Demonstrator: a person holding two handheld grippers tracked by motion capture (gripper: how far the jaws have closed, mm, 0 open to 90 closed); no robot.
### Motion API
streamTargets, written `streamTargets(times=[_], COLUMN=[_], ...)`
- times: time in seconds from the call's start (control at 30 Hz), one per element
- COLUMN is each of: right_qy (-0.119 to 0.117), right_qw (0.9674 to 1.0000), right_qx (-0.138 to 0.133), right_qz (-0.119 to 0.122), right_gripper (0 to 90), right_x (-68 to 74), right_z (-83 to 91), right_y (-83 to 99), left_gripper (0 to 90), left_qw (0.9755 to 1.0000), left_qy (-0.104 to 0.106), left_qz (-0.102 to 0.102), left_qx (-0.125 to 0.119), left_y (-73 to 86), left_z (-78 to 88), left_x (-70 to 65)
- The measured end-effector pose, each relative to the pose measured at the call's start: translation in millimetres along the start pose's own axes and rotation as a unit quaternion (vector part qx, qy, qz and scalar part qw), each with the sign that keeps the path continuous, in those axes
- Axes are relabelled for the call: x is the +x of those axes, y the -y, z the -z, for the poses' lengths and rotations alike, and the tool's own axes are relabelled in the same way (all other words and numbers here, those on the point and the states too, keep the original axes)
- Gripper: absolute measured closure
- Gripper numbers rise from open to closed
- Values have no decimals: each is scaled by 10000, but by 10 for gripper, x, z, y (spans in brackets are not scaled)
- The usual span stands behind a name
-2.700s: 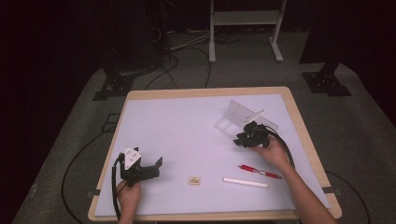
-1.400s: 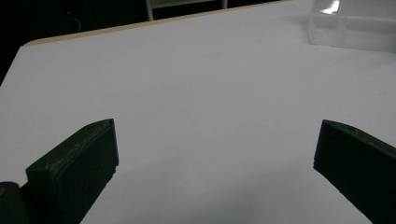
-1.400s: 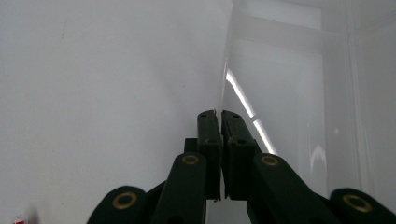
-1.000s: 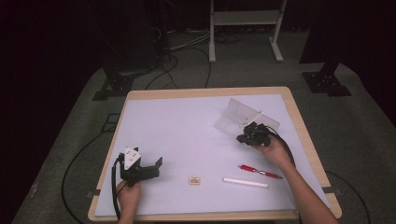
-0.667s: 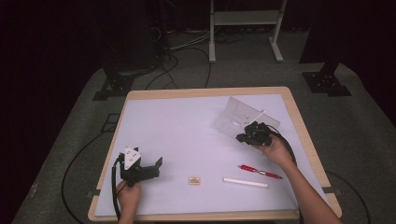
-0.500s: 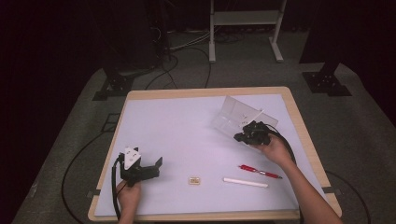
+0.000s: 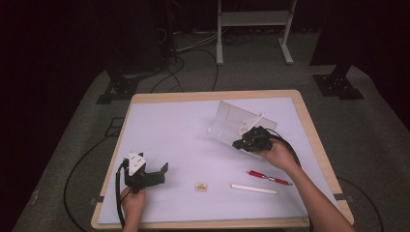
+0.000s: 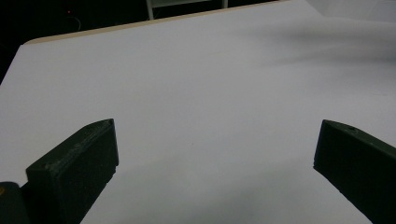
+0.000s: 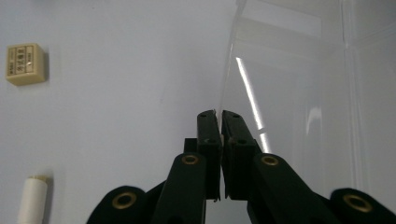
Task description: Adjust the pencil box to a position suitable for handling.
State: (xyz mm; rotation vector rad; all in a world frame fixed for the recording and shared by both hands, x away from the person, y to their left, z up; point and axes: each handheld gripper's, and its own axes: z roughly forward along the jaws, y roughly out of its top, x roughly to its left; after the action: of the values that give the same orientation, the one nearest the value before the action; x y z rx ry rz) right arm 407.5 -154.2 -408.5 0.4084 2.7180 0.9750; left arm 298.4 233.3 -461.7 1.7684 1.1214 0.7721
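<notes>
A clear plastic box (image 7: 233,124) stands tilted at the table's right middle, one side lifted off the surface. My right gripper (image 7: 240,144) is shut on its thin edge. In the right gripper view the two black jaws press together on the transparent wall (image 9: 280,84), gripper (image 9: 220,114). My left gripper (image 7: 163,169) rests at the front left with its jaws wide apart and nothing between them; its view has bare white table between the fingers (image 8: 88,154), gripper (image 8: 215,140). A small beige eraser (image 7: 201,186) (image 9: 25,64), a white stick (image 7: 254,189) (image 9: 31,199) and a red pen (image 7: 269,178) lie near the front.
The white table top (image 7: 174,130) has a wooden rim (image 7: 212,95). Black cables trail from both grippers. A metal stand (image 7: 251,29) and cables lie on the dark floor behind the table.
My right gripper has lifted and shifted left with the clear box's edge in it, so the box tilts up more steeply. My left gripper has stayed put.
</notes>
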Motion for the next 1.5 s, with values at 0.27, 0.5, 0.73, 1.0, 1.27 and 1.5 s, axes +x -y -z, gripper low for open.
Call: streamTargets(times=[0.27,0.5,0.73,1.0,1.27,1.5], right_qy=[-307,-500,-681,-874,-1028,-1055], right_qw=[9993,9982,9965,9941,9918,9920], right_qx=[11,30,118,215,366,362], right_qz=[212,324,479,610,662,588], right_gripper=[861,861,860,860,860,860], right_x=[111,185,253,324,366,362], right_z=[-132,-264,-404,-547,-679,-688], right_y=[-105,-180,-224,-268,-266,-253], left_gripper=[0,0,0,0,0,0], left_qw=[10000,10000,10000,10000,10000,10000], left_qy=[4,9,19,28,37,39], left_qz=[0,14,35,39,46,50], left_qx=[0,-5,-13,-24,-30,-28], left_y=[0,1,2,3,3,3], left_z=[0,1,3,5,7,6], left_x=[0,3,5,6,11,9])
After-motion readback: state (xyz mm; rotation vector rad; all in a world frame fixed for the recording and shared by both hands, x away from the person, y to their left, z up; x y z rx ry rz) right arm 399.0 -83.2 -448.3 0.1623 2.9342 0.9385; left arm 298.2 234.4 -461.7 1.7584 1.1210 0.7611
